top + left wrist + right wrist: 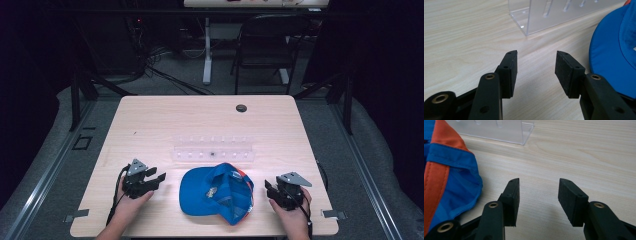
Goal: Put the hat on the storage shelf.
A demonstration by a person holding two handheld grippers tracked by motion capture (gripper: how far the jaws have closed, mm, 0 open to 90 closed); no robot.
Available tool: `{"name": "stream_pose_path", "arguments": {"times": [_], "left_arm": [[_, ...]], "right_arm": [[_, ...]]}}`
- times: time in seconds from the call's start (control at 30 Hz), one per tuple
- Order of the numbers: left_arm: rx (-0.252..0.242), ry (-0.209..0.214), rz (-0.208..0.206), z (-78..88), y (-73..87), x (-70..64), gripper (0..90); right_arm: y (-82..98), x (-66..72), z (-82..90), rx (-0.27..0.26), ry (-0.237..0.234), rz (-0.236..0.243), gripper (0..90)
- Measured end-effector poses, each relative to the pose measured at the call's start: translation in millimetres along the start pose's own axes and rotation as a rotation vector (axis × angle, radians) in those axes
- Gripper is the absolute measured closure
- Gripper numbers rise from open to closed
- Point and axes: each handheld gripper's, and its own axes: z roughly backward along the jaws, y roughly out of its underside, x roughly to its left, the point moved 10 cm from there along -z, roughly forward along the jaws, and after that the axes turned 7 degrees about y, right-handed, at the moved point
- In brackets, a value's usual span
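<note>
Both grippers, left and right, rest on the pale wood table with jaws spread, empty. Between them lies the blue cap, before a clear rack. Beyond: dark room, folding chair.

Cap between grippers, rack behind it

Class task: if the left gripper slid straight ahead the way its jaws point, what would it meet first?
Probably the clear acrylic rack: the left gripper, jaws open, points across bare table towards its near corner; the blue cap lies off to one side.
</note>
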Motion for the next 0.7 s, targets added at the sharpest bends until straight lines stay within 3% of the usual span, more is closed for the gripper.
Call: {"name": "stream_pose_path", "arguments": {"times": [0.33, 0.5, 0.53, 0.6, 0.7], "left_arm": [[0.000, -0.007, -0.005, 0.8, 0.3, -1.1, 53.6], [-0.012, 0.010, -0.015, 3.2, -1.8, -2.8, 51.2], [-0.014, 0.010, -0.019, 4.0, -2.2, -2.8, 50.9], [-0.021, 0.009, -0.023, 6.1, -3.4, -3.2, 50.5], [-0.034, -0.004, -0.025, 7.4, -5.0, -1.6, 48.6]], "right_arm": [[-4.5, 11.7, 9.1, 0.002, -0.080, 0.000, 47.3], [-8.3, 16.0, 11.4, 0.003, -0.083, -0.006, 45.3], [-11.7, 19.7, 15.8, 0.017, -0.118, -0.008, 45.7], [-13.8, 21.8, 18.9, 0.025, -0.128, -0.003, 51.9], [-15.8, 26.0, 25.2, 0.084, -0.151, -0.010, 60.2]]}}
